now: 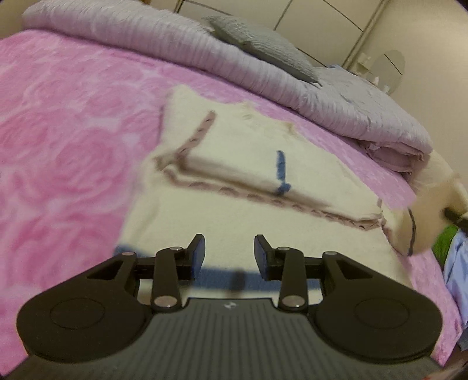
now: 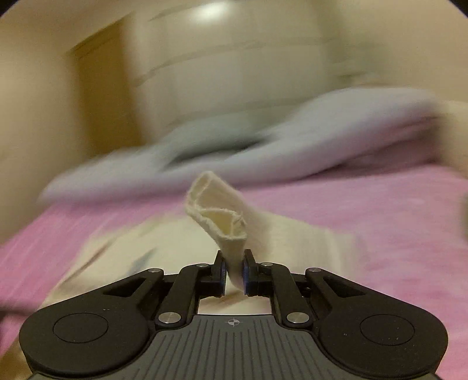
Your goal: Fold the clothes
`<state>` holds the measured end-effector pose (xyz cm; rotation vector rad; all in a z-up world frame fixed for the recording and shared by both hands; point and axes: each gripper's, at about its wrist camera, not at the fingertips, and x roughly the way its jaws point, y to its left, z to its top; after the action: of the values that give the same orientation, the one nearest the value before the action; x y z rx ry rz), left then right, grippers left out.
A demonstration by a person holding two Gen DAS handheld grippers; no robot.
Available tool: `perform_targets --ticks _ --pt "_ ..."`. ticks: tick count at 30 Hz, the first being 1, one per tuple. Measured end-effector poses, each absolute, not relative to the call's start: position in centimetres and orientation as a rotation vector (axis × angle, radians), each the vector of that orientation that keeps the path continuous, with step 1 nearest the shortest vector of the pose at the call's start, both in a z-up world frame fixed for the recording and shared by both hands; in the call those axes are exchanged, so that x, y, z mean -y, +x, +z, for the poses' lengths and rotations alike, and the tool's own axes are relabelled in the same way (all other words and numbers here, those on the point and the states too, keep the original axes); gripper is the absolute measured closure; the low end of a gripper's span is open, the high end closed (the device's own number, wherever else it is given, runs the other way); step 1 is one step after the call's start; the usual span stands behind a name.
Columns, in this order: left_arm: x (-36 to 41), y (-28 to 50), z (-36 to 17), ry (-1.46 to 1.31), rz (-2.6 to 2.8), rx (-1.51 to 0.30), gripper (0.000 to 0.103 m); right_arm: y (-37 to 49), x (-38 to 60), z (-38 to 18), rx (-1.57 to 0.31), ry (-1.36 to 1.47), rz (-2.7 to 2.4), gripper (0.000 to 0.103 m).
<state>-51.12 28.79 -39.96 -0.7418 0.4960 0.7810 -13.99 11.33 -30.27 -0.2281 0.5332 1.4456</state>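
The left gripper (image 1: 229,251) hovers over the near part of the cream garment (image 1: 251,175), its jaws standing apart with nothing between them; the blue pads (image 1: 199,257) touch no cloth. The garment lies spread on the pink bedspread (image 1: 64,140), partly folded, with one layer turned over the rest so that a brownish seam runs along the fold. A short blue mark (image 1: 281,169) sits on the upper layer, beyond the gripper.

The right gripper (image 2: 234,270) has its jaws pinched on a hem of the same cream garment (image 2: 216,213), which rises from between the pads (image 2: 245,274) and curls open above them, showing a stitched edge. The rest of the garment trails down onto the bedspread beyond that gripper.

Past the garment, a folded lilac-grey quilt (image 1: 181,46) lies across the far side of the bedspread, with a grey pillow (image 1: 263,43) on top of it. Pale cupboard doors (image 1: 327,20) stand behind the quilt.
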Motion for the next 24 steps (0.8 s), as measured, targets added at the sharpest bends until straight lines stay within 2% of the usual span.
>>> perform_targets --ticks 1,2,3,4,10,15,20,21,22,24 --pt "-28.4 -51.6 -40.0 -0.752 0.782 -0.5 0.07 -16.7 -12.2 -31.4 -0.565 -0.305 1.506 0.076" --pt "-28.0 -52.0 -40.1 -0.76 0.781 -0.507 0.07 -19.0 -12.6 -32.6 -0.589 -0.378 1.544 0.07" --pt "-27.5 -52.4 -40.1 -0.769 0.778 -0.514 0.07 -20.8 -12.5 -33.7 -0.602 -0.424 1.56 0.056" --pt "-27.0 -52.7 -40.2 -0.777 0.774 -0.52 0.069 -21.6 -12.1 -34.6 -0.612 -0.438 1.557 0.053" --pt "-24.5 -50.7 -40.4 -0.884 0.671 -0.502 0.064 -18.2 -6.9 -36.4 -0.776 -0.329 1.384 0.053" --pt "-23.9 -44.9 -41.8 -1.061 0.518 -0.435 0.063 -12.0 -3.7 -36.7 -0.856 -0.219 1.219 0.053" --pt "-25.2 -40.0 -44.5 -1.176 0.541 -0.383 0.063 -9.3 -1.0 -37.2 -0.908 -0.151 1.169 0.053" --pt "-25.6 -39.5 -44.5 -1.176 0.542 -0.368 0.065 -9.0 -0.7 -37.2 -0.914 -0.138 1.171 0.053" --pt "-26.2 -38.8 -44.3 -1.16 0.52 -0.368 0.072 -8.9 -0.7 -37.2 -0.917 -0.129 1.177 0.053" --pt "-27.3 -36.8 -43.3 -1.073 0.459 -0.401 0.101 -9.0 -0.9 -37.2 -0.917 -0.126 1.18 0.053"
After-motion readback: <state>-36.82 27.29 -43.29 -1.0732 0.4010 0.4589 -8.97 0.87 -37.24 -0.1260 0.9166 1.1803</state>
